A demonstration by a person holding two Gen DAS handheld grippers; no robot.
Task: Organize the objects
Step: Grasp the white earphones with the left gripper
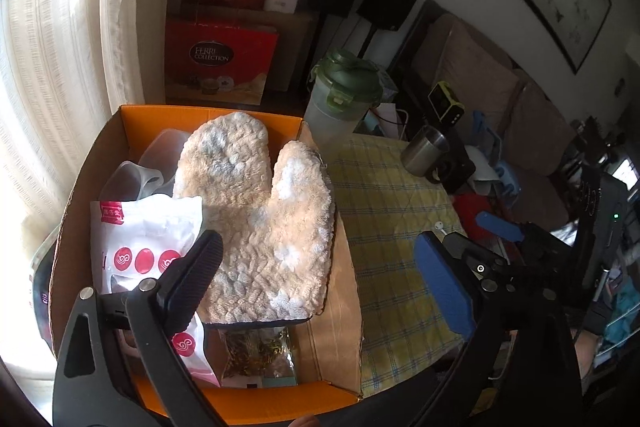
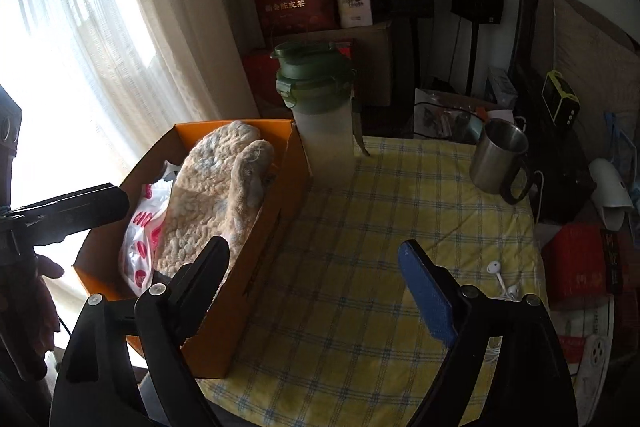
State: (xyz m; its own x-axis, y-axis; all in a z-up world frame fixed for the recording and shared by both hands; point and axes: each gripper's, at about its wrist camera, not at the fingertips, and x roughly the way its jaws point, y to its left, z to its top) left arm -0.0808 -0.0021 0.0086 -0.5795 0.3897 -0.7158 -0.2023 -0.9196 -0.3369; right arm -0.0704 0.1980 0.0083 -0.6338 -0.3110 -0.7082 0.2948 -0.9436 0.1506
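An orange cardboard box stands on the left of the yellow checked tablecloth. A fluffy beige oven mitt lies flat on top of its contents, over a white bag with red circles, clear plastic tubs and a packet of dried leaves. My left gripper hovers above the box, jaws wide open with nothing between them. My right gripper is open and empty over the box's right wall, with the mitt to its left.
A frosted shaker bottle with a green lid stands against the box's far right corner. A steel mug sits at the cloth's far right and white earphones lie near its right edge. Red gift boxes are stacked behind.
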